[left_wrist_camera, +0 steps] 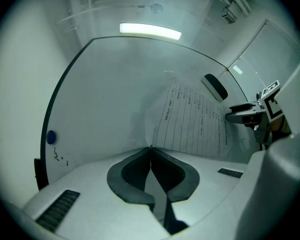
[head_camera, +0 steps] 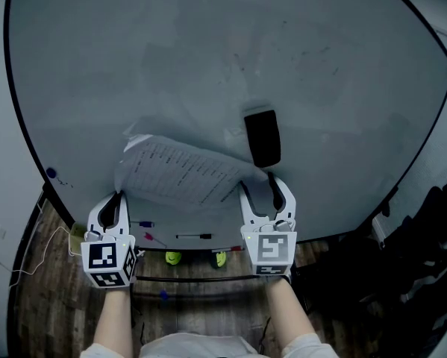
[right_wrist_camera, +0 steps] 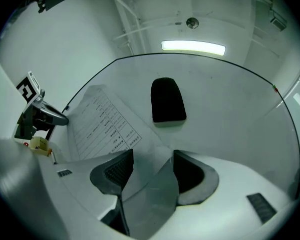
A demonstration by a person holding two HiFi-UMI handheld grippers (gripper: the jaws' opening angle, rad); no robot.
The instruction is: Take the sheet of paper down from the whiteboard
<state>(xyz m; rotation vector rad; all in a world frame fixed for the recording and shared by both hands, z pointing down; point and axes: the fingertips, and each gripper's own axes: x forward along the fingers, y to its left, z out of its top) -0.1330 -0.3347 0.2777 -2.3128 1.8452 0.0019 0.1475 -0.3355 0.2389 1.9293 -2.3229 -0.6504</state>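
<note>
The left tool (head_camera: pixel 119 198) has its jaws pinched together on the lower left corner of the sheet of paper (head_camera: pixel 182 171). The right tool (head_camera: pixel 266 185) stands with its jaws apart; the sheet's lower right corner curls into the gap between them, and the pads are not closed on it. The sheet bows forward off the whiteboard (head_camera: pixel 208 66), near the middle of its lower edge. A black eraser (head_camera: pixel 262 138) clings to the board just beyond the right tool, beside the sheet's upper right corner.
</note>
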